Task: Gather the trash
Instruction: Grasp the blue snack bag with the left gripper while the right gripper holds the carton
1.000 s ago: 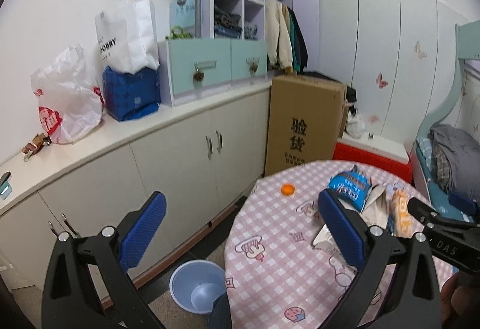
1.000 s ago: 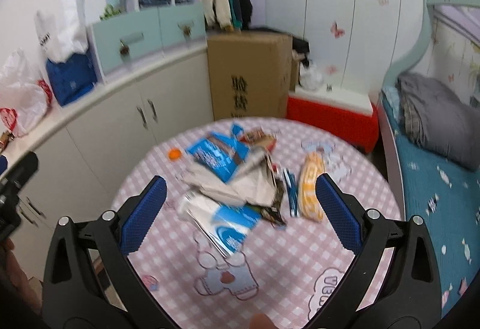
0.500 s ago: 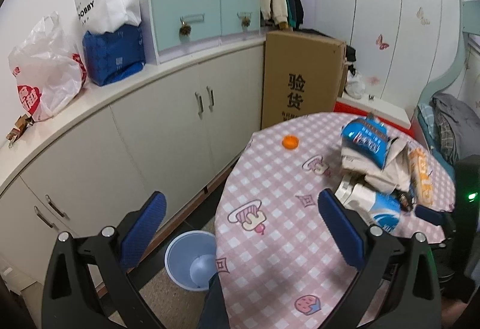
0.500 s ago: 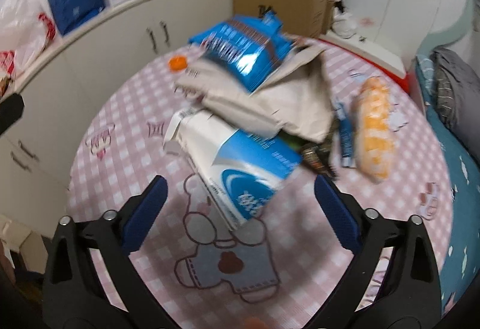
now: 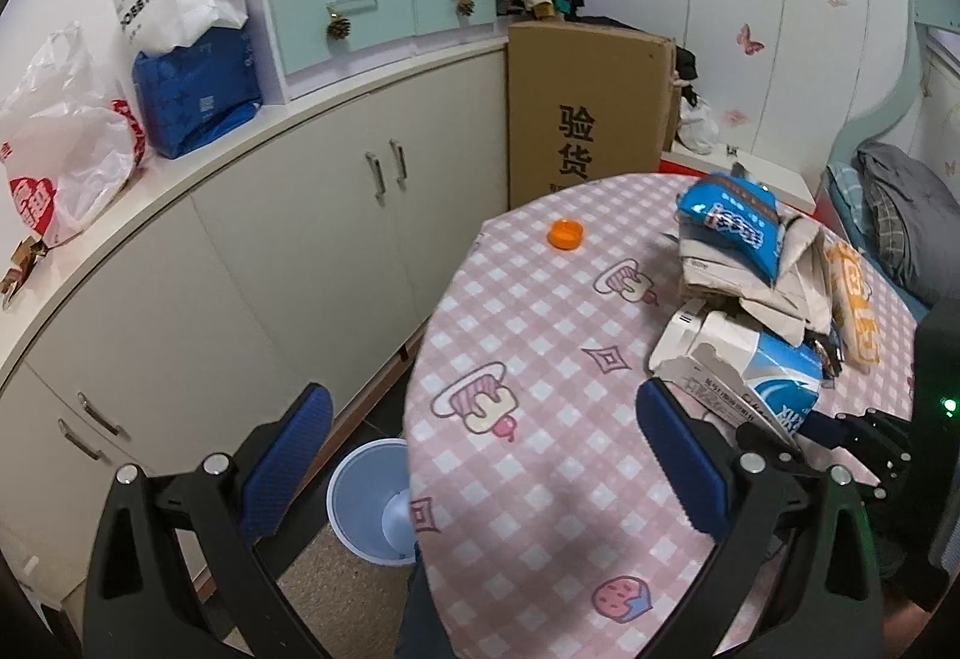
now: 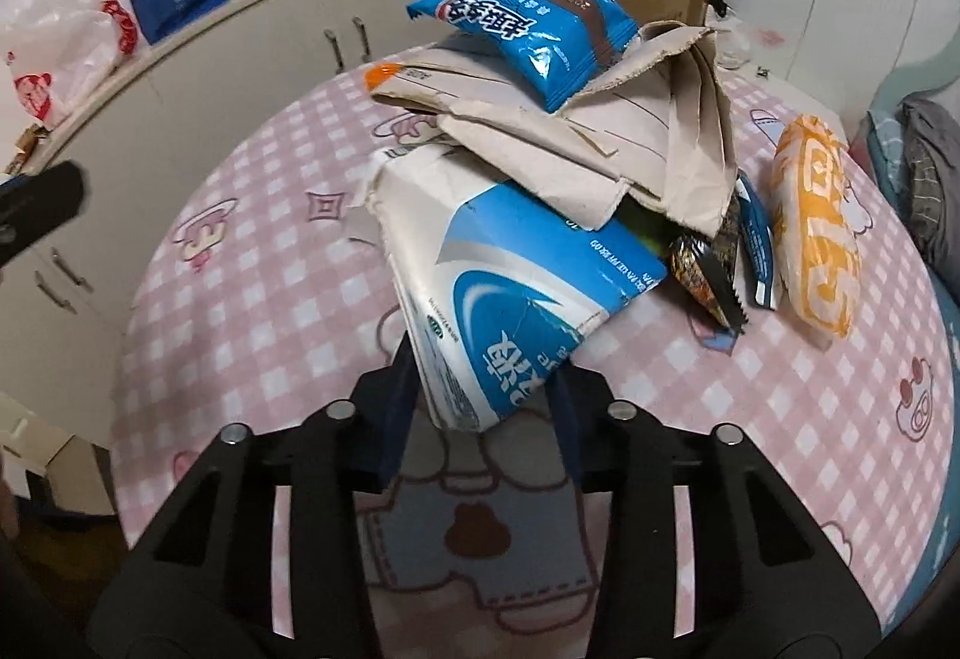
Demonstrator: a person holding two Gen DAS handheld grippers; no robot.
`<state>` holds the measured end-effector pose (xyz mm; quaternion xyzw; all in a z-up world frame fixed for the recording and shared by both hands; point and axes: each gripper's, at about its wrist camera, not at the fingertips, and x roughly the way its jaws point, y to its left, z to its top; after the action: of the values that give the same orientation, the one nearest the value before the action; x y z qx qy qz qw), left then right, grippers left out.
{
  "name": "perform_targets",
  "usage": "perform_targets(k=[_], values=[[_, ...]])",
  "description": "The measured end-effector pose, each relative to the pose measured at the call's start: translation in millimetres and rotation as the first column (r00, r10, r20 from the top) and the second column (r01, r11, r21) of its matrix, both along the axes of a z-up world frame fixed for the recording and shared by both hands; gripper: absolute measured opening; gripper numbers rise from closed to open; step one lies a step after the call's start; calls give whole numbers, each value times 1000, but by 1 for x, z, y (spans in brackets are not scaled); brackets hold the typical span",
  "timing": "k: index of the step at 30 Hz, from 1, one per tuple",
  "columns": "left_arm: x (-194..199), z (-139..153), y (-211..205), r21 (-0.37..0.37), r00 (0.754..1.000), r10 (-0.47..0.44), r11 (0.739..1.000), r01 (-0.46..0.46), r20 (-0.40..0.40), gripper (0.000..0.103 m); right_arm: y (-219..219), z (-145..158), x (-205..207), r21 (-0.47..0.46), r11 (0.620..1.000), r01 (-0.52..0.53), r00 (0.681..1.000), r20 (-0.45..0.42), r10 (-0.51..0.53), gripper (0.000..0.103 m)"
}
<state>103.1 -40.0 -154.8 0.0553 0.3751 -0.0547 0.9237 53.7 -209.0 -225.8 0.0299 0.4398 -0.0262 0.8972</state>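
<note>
A pile of trash lies on the round pink checked table [image 6: 252, 311]: a blue and white carton [image 6: 516, 287], torn beige paper [image 6: 636, 143], a blue snack bag [image 6: 528, 29], an orange bag [image 6: 813, 227] and a dark wrapper [image 6: 708, 269]. My right gripper [image 6: 483, 395] is closing its jaws, and both pads touch the near end of the carton [image 5: 738, 377]. An orange cap [image 5: 565, 233] sits alone at the far left of the table. My left gripper [image 5: 480, 449] hangs open over the table's left edge, holding nothing. A light blue bin [image 5: 375, 500] stands on the floor below it.
White cabinets [image 5: 252, 263] curve along the left wall, with plastic bags [image 5: 66, 143] and a blue bag [image 5: 198, 95] on top. A tall cardboard box [image 5: 585, 107] stands behind the table. A bed with grey bedding [image 6: 930, 167] is on the right.
Both grippers have sunk toward the table. The right gripper's wide jaws have drawn in around the near end of the carton. The left gripper's jaws stayed open.
</note>
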Motion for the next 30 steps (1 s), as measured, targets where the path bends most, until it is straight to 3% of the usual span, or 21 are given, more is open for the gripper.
perform_targets(k=[3, 5, 9, 10, 11, 12, 17, 22, 30], values=[[1, -4, -7, 0, 1000, -18, 1000, 18, -16, 99, -5, 0, -11, 59, 998, -4, 1000, -20, 5, 42], [1, -5, -10, 2, 999, -27, 1000, 27, -22, 99, -14, 3, -18, 129, 992, 5, 1000, -2, -4, 65], [1, -8, -16, 8, 999, -42, 999, 42, -30, 99, -31, 0, -14, 242, 970, 20, 999, 38, -31, 66], [1, -8, -17, 9, 999, -42, 999, 43, -32, 99, -33, 1, -13, 246, 969, 20, 998, 52, -34, 63], [0, -8, -17, 11, 999, -42, 999, 42, -33, 99, -32, 1, -12, 238, 971, 20, 998, 54, -33, 51], [0, -8, -17, 13, 999, -41, 999, 41, -31, 99, -31, 2, -10, 246, 969, 4, 998, 57, -18, 46], [1, -10, -15, 22, 999, -24, 999, 25, -30, 99, -17, 10, -12, 243, 969, -52, 995, 101, 28, 34], [5, -10, -19, 33, 999, -44, 998, 45, -27, 99, -16, 16, -29, 236, 971, -31, 992, 122, 2, 31], [12, -7, -57, 15, 986, -166, 986, 166, 15, 99, -49, 21, -87, 283, 954, 99, 981, 134, -141, 31]])
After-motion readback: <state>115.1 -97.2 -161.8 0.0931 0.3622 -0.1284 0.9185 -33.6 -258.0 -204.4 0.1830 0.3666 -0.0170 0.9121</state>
